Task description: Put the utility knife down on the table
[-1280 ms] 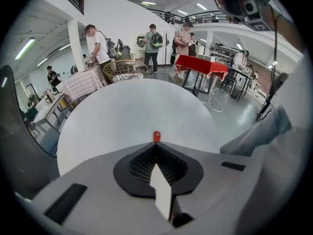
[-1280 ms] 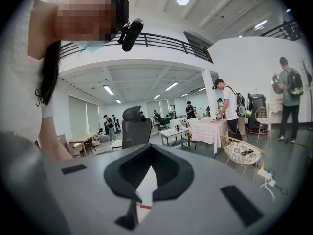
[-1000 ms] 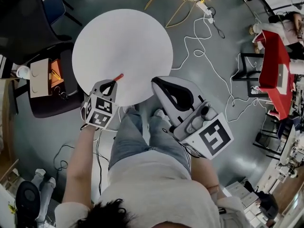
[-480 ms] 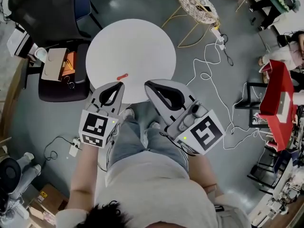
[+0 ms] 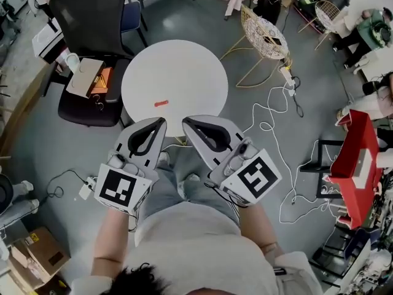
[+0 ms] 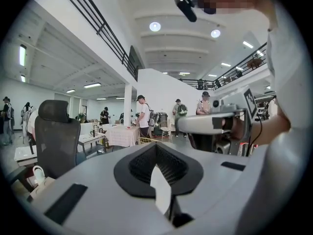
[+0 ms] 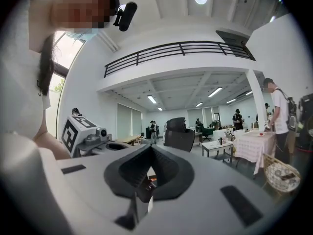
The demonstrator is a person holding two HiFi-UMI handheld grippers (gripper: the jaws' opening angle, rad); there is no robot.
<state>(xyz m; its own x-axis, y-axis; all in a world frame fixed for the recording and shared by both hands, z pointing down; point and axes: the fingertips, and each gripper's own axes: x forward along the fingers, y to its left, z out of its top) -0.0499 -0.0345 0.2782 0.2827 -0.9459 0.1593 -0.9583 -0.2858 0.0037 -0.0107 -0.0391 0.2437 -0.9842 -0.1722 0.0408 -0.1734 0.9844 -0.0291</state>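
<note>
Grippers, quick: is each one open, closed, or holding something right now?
Left gripper: jaws together, holding nothing.
Right gripper: jaws together, holding nothing.

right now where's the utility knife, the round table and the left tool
utility knife (image 5: 161, 103), head view, middle of its red body
round table (image 5: 184, 72), head view, bare white top
left tool (image 5: 161, 123), head view, where its tips meet
</note>
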